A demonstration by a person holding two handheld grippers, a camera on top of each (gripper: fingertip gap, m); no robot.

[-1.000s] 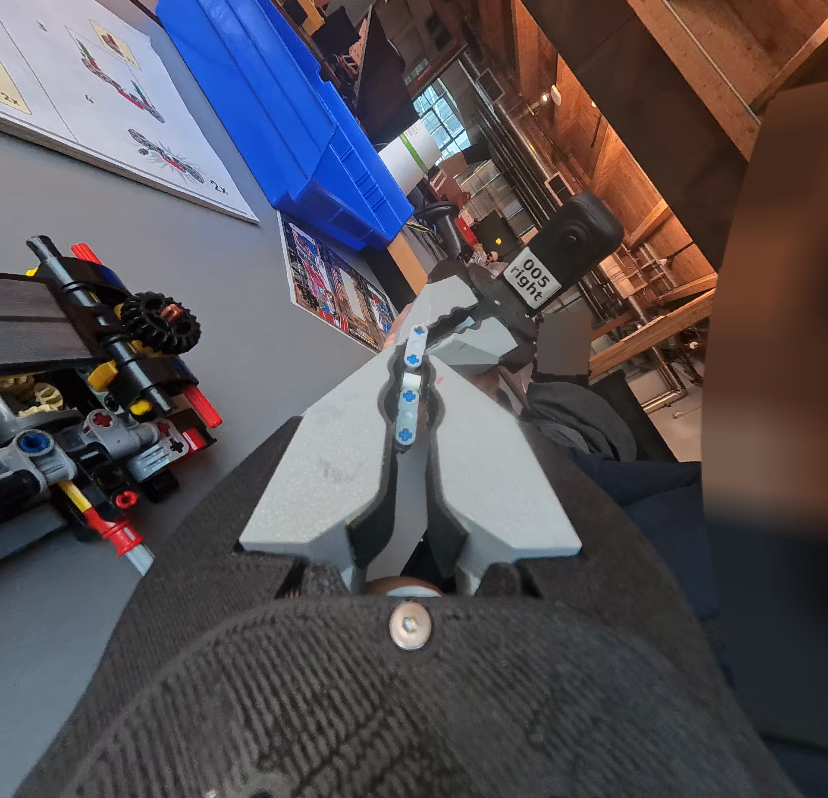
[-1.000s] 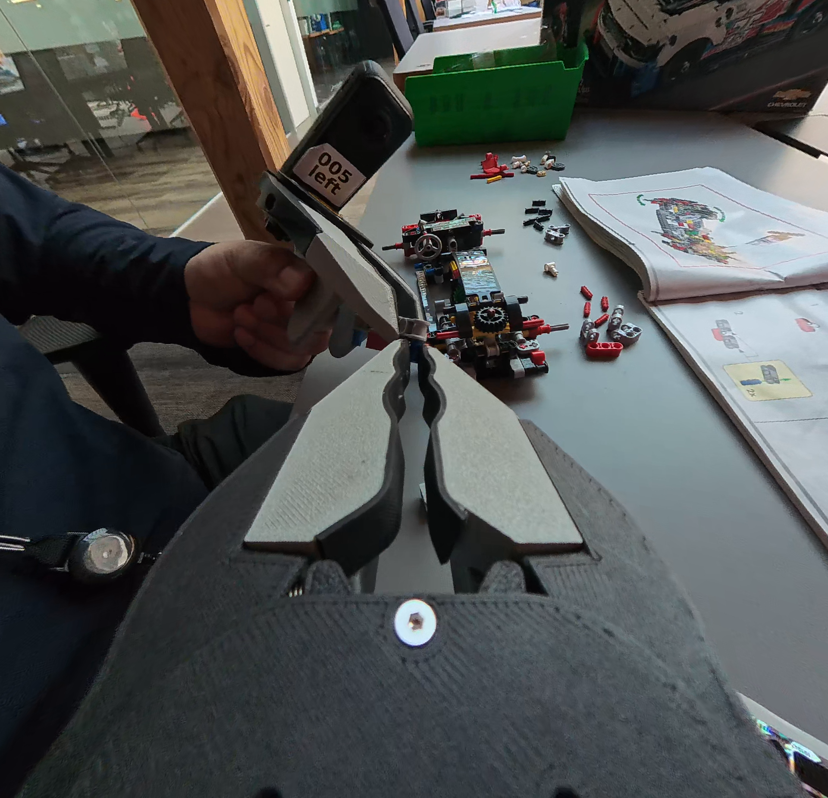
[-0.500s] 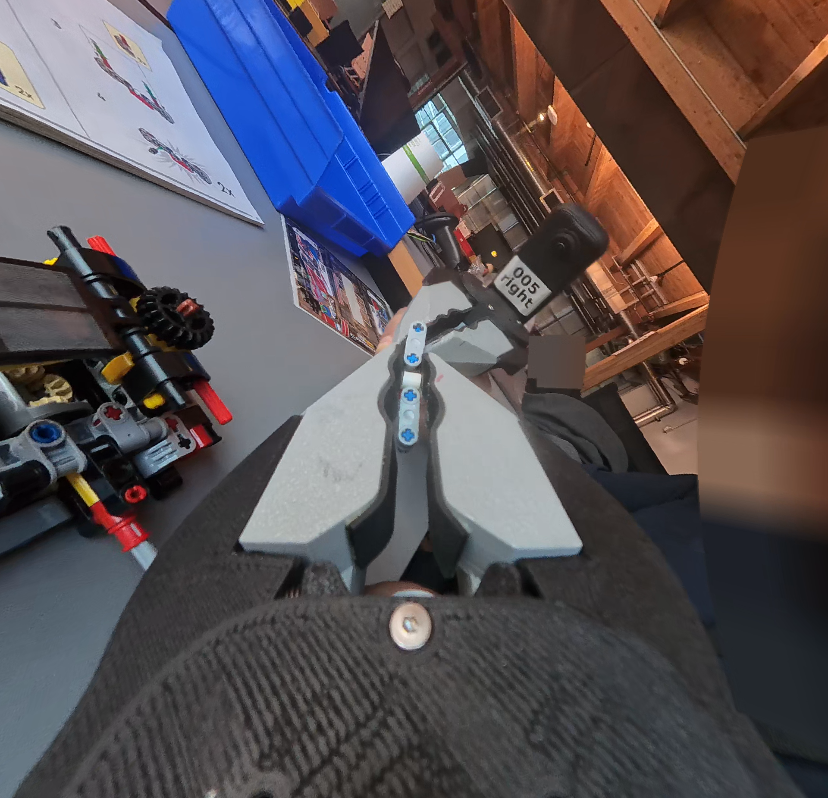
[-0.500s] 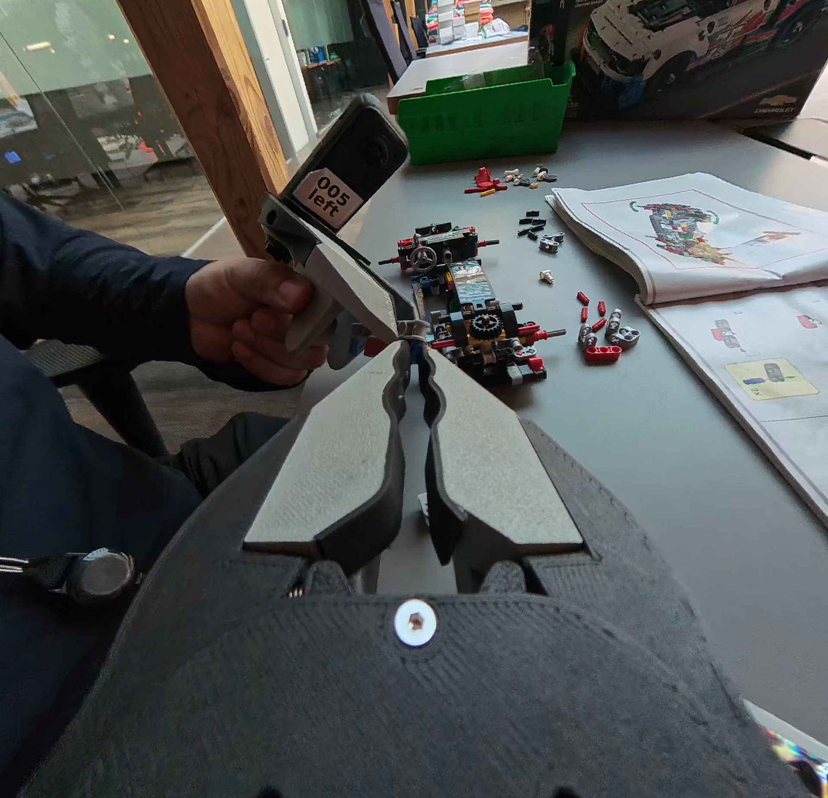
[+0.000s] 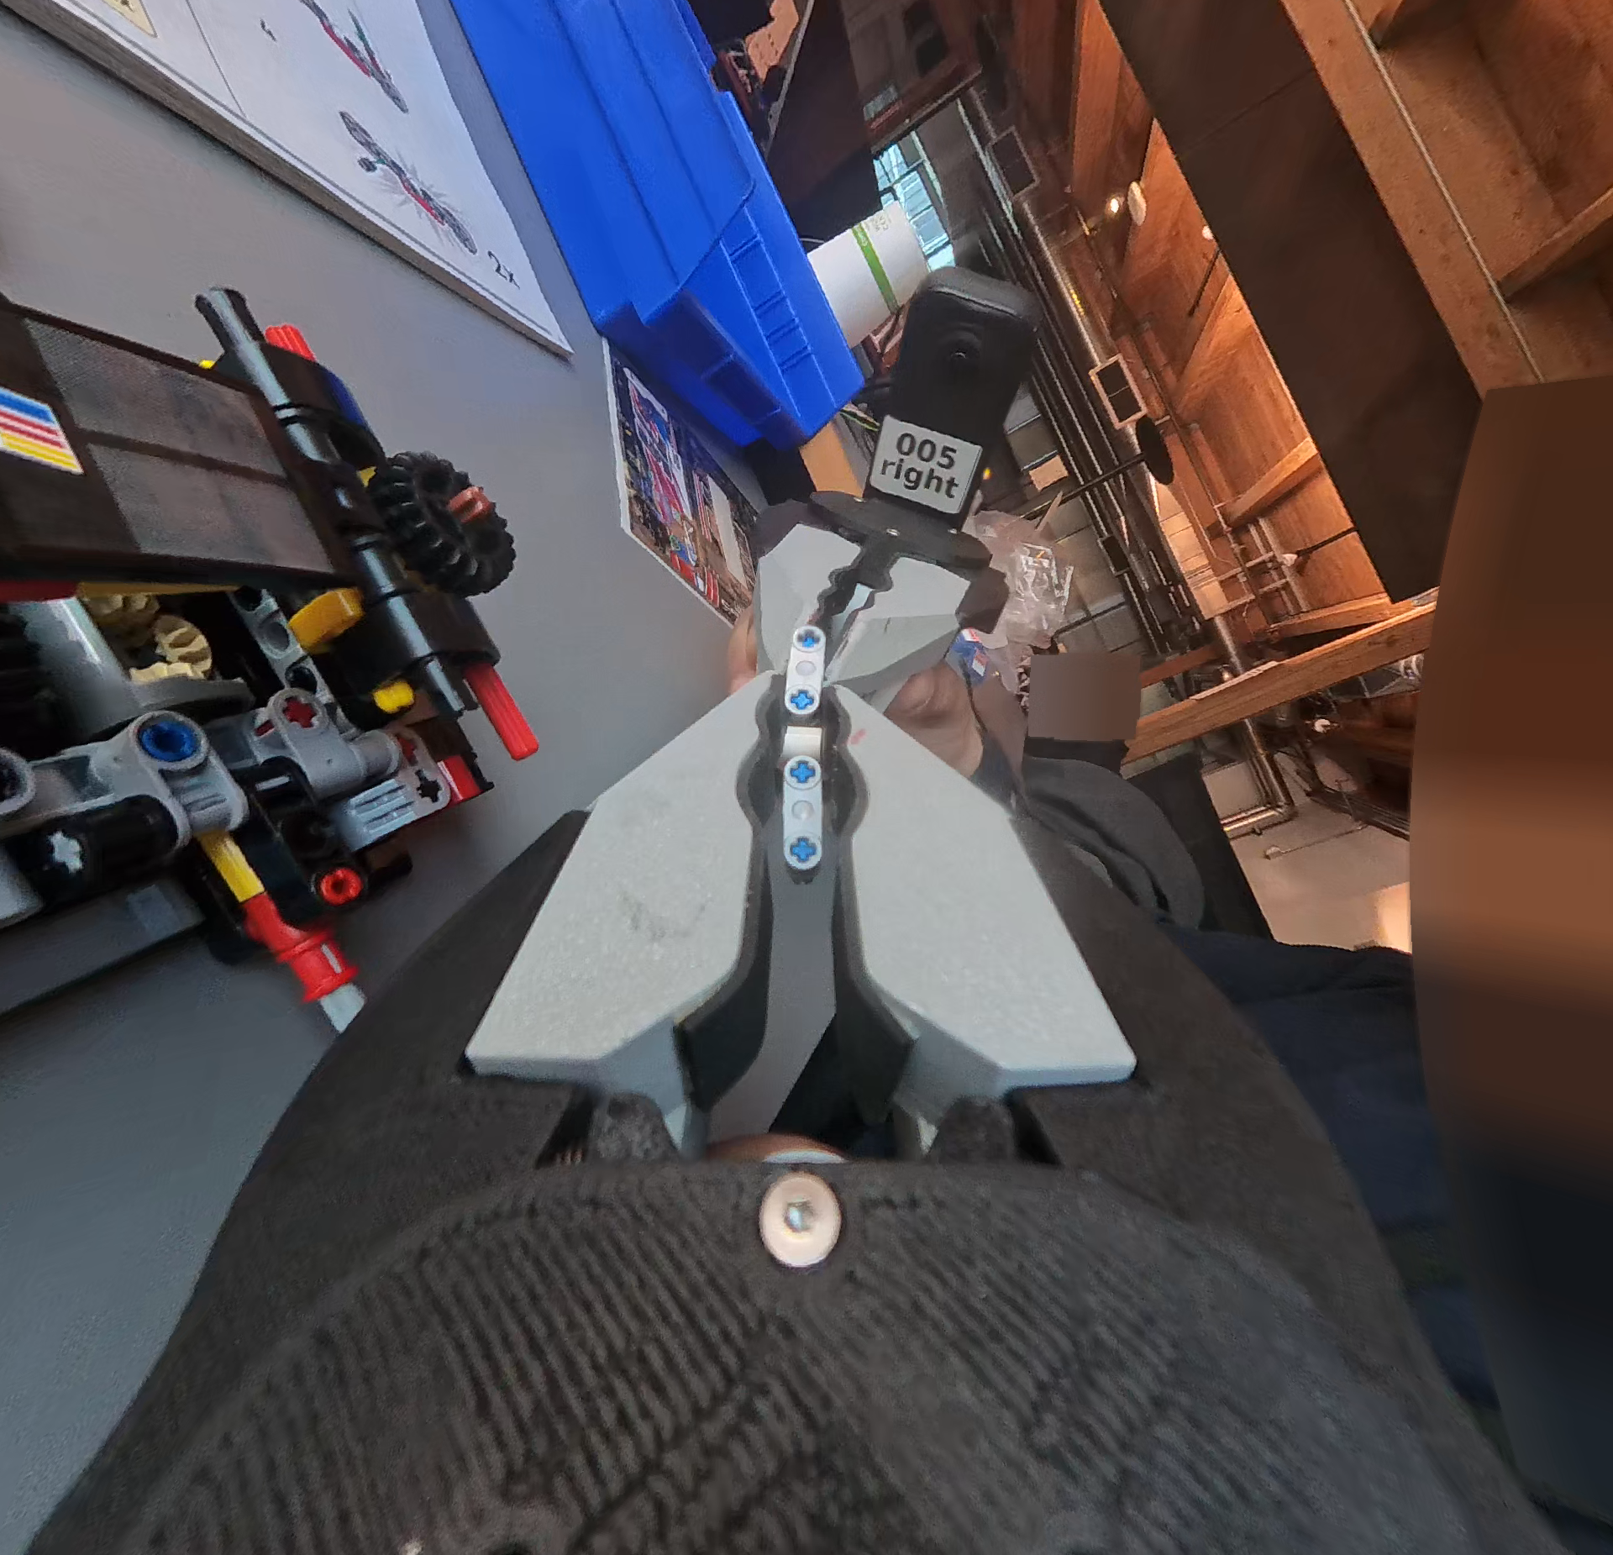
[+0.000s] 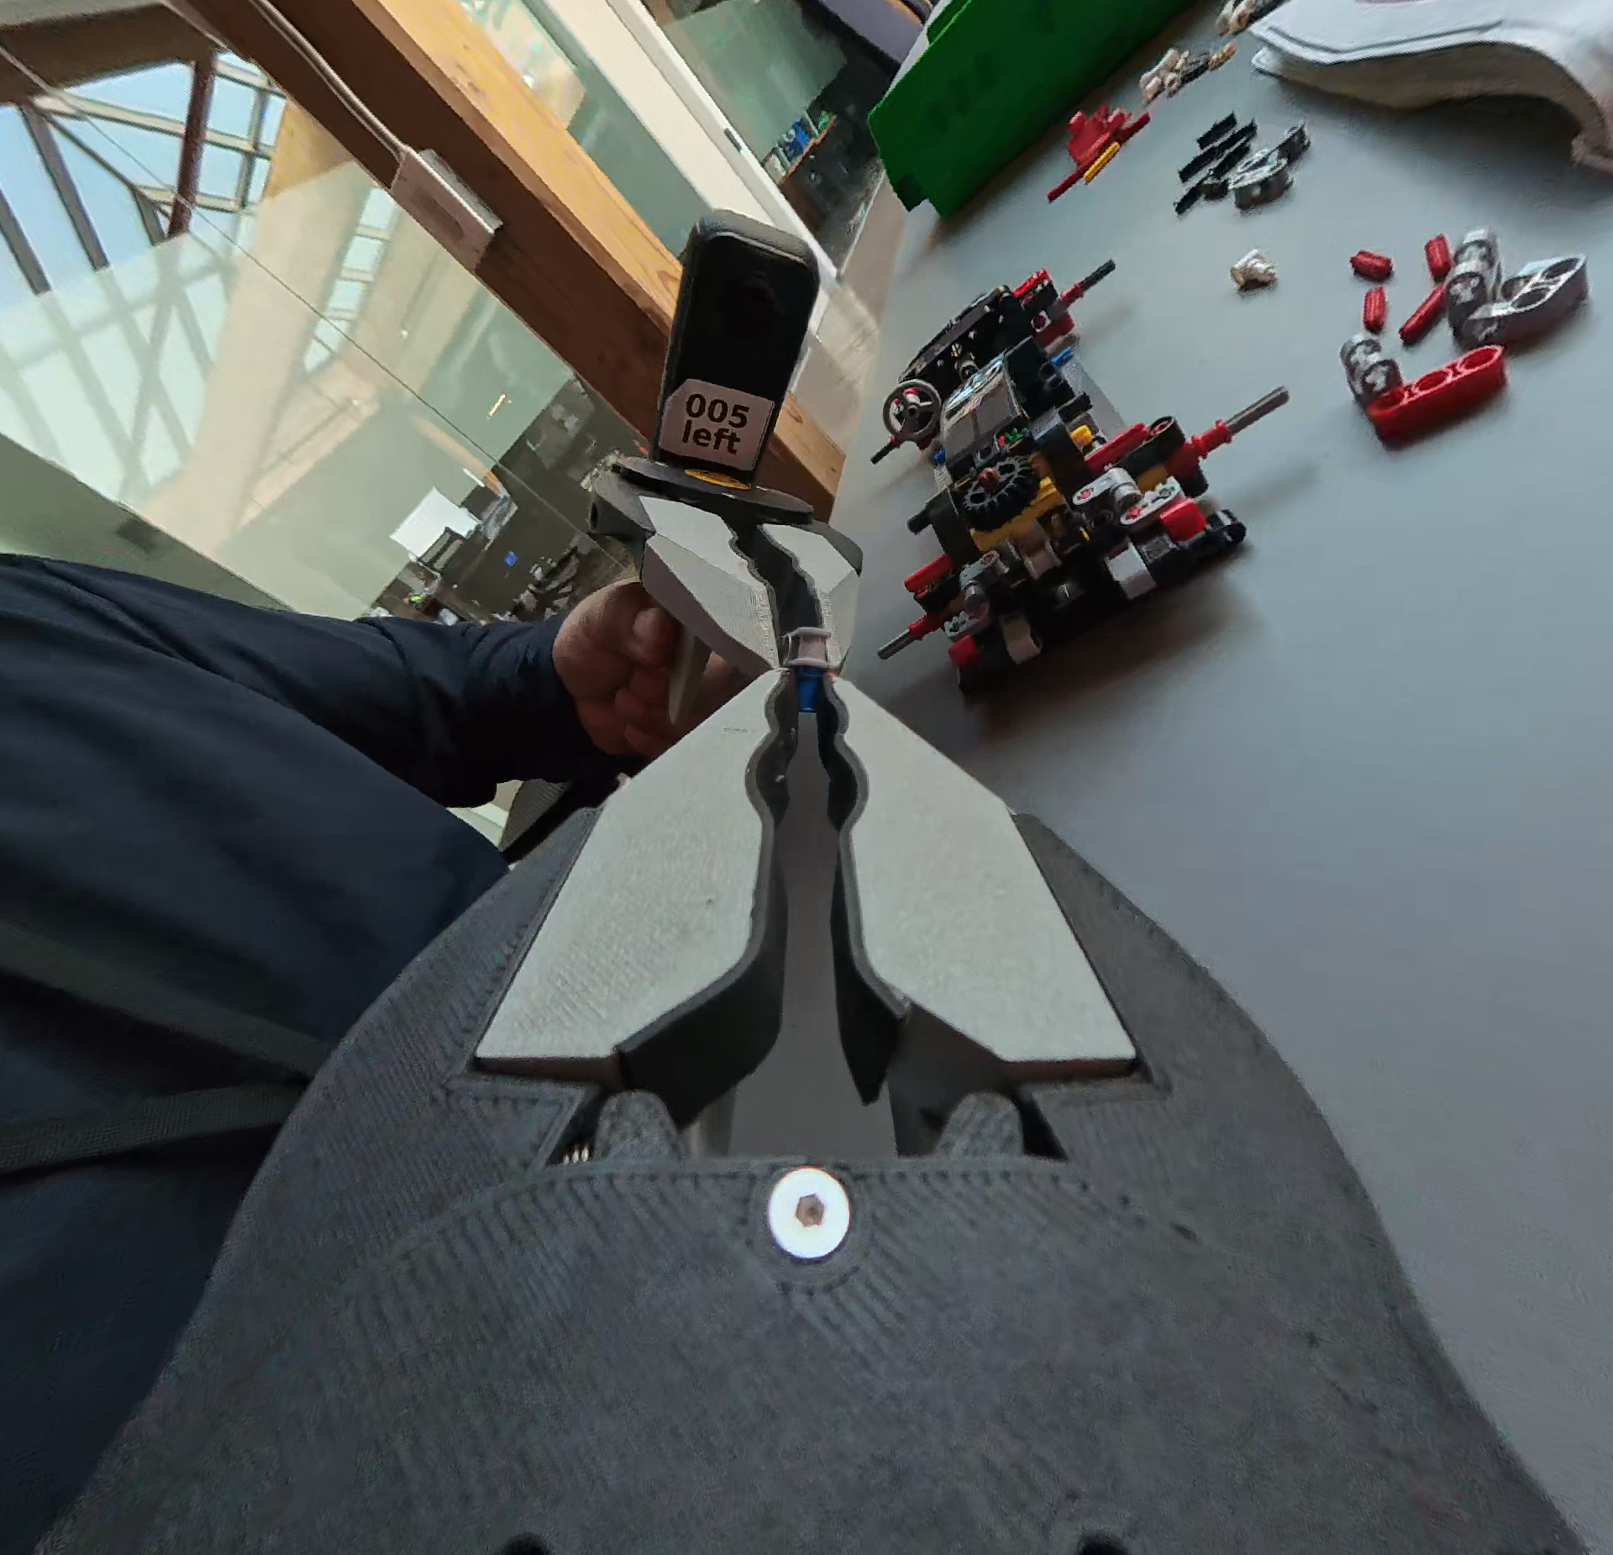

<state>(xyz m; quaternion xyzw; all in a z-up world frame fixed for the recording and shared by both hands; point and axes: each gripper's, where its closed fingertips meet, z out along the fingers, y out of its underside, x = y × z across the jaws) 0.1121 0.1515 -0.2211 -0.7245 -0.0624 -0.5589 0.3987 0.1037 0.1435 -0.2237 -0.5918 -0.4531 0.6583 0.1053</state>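
I am holding a small light-grey beam assembly with blue pins point(image 5: 801, 802) in the left gripper point(image 5: 803, 728), its jaws nearly closed and pinching the piece along their wavy inner edges, with one short beam sticking out past the tips. The right gripper point(image 6: 807, 701) is meeting it tip to tip, jaws almost together and clamping a blue pin point(image 6: 808, 694) right at the grey piece's end. I am counting two short grey beams and four blue pin ends on the left's piece. Both grippers are hovering off the table edge, over a person's lap, so I am judging that any slip would drop the piece to the floor; a slight twist between the two grips could also pop the pin out or skew it. On the grey table point(image 6: 1396, 728) one part-built model chassis point(image 6: 1047, 501) is sitting, with one red bent beam point(image 6: 1436, 391), a scatter of small red pins, one green bin point(image 6: 1004, 73) and an open instruction booklet point(image 6: 1440, 47).
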